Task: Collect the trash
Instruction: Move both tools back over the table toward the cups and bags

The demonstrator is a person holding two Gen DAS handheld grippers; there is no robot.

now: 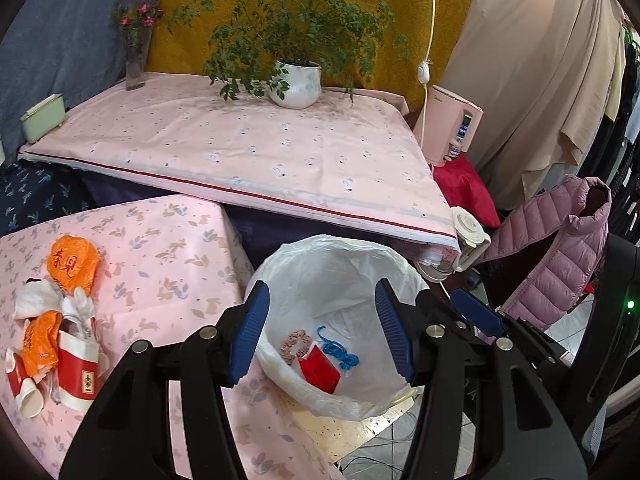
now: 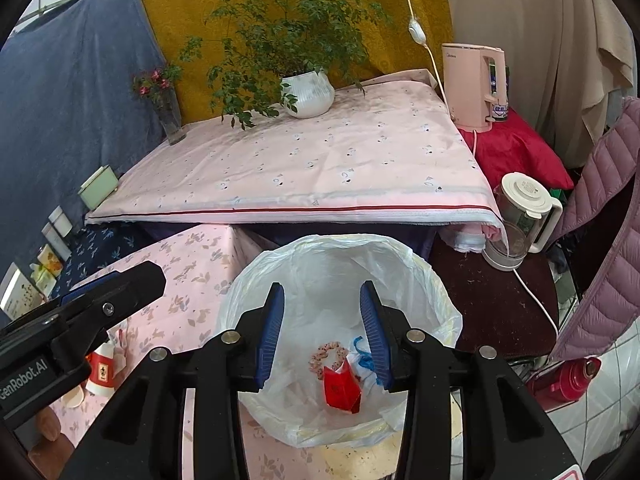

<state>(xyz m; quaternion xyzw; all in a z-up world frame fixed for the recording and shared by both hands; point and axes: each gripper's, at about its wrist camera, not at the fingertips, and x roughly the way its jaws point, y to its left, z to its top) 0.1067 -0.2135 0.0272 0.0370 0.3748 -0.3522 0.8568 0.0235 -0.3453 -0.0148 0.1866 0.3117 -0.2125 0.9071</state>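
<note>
1. Trash remaining: a cluster of orange wrappers [image 1: 72, 266], crumpled white tissue [image 1: 36, 300] and red-and-white paper cups [image 1: 78, 368] lies on the low table with the pink rabbit-print cloth [image 1: 168, 256], at its left side, well apart from the bin.
2. Trash collected: a red carton [image 2: 340, 390], a blue string [image 1: 338, 350] and a beaded ring [image 2: 328, 354] lie at the bottom of the bin liner [image 1: 340, 264], which stands just beside the table edge, mouth open upward to receive drops.
3. Left gripper [image 1: 322, 336]: jaws spread, empty, above the bin mouth.
4. Right gripper [image 2: 322, 338]: jaws spread, empty, also over the bin; judged a post-release position.
5. Surroundings: a higher table with a potted plant [image 1: 296, 80] and flower vase [image 1: 134, 70]; a kettle [image 2: 520, 216] and pink dispenser [image 2: 476, 84] to the right.
6. Obstruction: none between the grippers and the trash cluster; the left gripper is nearer it.
</note>
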